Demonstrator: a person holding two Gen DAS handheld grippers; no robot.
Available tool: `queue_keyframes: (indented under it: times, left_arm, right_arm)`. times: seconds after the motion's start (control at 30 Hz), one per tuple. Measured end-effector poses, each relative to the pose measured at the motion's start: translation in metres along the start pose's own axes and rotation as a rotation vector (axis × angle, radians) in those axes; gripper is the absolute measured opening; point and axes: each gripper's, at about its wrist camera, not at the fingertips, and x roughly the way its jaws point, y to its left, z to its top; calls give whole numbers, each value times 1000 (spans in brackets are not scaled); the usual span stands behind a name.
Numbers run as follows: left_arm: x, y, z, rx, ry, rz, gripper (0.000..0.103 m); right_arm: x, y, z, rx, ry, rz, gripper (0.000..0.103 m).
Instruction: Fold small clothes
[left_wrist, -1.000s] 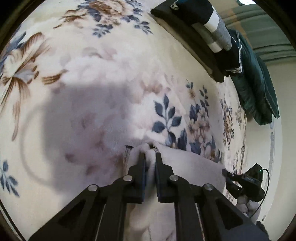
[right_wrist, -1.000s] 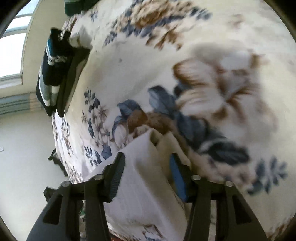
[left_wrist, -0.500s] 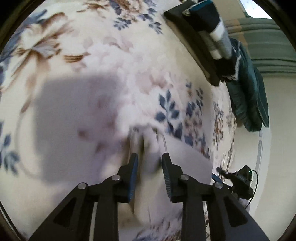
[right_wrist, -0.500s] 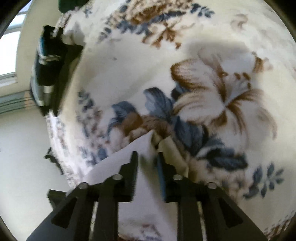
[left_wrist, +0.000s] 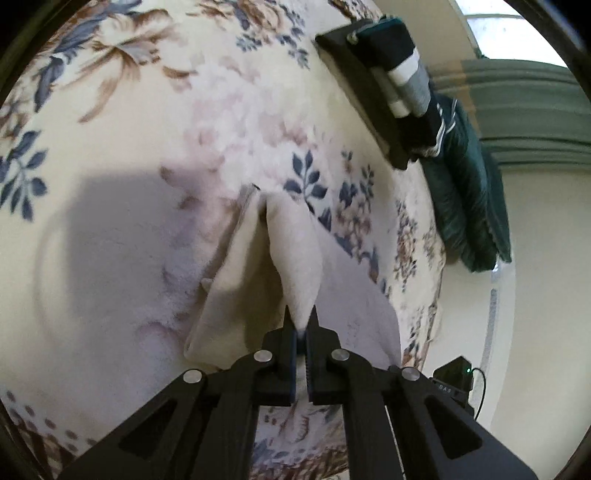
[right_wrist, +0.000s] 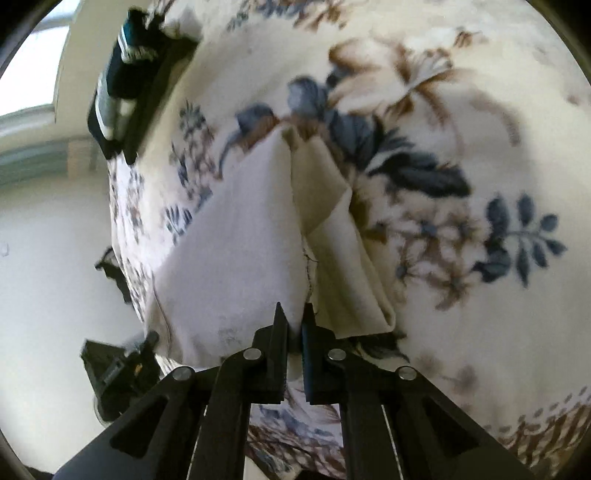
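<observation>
A small white garment (left_wrist: 295, 258) lies on a floral blanket (left_wrist: 110, 221). My left gripper (left_wrist: 301, 325) is shut on a pinched fold of its near edge, and the cloth rises in a ridge toward the fingers. In the right wrist view the same white garment (right_wrist: 236, 236) is lifted in a tent shape, with a folded flap (right_wrist: 343, 258) hanging to the right. My right gripper (right_wrist: 293, 321) is shut on its near edge. The far corners rest on the blanket.
A dark tray with a folded striped garment (left_wrist: 402, 74) sits at the blanket's far edge; it also shows in the right wrist view (right_wrist: 122, 85). A dark green garment (left_wrist: 469, 199) lies beyond it. A black device (left_wrist: 452, 376) sits past the blanket's edge.
Both grippers closed on the garment's edge and pulled back and up, lifting the cloth off the blanket. The right gripper was open a second ago; the left opened briefly and regripped.
</observation>
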Motion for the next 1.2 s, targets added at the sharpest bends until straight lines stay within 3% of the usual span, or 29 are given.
queue_keyframes:
  times: [0.1,0.3,0.33,0.37,0.43,0.47,0.5,0.53,0.63,0.77,0.8,1.0,1.2]
  left_arm:
    - [0,9,2,3,14,32,2]
    - [11,38,-4,2,107,165,8]
    - [3,33,-7,17,89,156,10]
    - [-6,25,-9,39,62,148,13]
    - [-20,6,-11,92,23,159,41]
    - [-24,-5,-11,118,4,149,50]
    - [-25,-15,-10,148,-14,141,62]
    - [-24,-22,-8,167,-24,136,64]
    - [-5,-39,3,224,-25,87,64]
    - [39,-14,20,175,-5,102,64]
    - [44,-7,22,156,-3,111,64]
    - [50,50,36,4,-34,78,64]
    - [30,36,30,31,-27,69,64]
  right_arm:
    - [-7,-3,0,1,-5,-8,6]
    - [18,-23,-1,-10,107,-169,8]
    - [20,-23,-1,-15,116,-199,11]
    - [20,-21,-1,-30,119,-232,24]
    - [12,-15,-1,-60,80,-263,40]
    - [5,-12,-1,-70,52,-282,48]
    - [-6,-9,-1,-80,11,-299,48]
    - [-17,-3,-1,-90,-39,-299,48]
    - [-40,11,3,-73,-135,-133,48]
    - [-8,6,19,56,-69,214,48]
    - [0,2,22,87,-60,237,48]
    - [34,-35,37,219,-89,206,48]
    - [30,-26,38,139,-53,133,48]
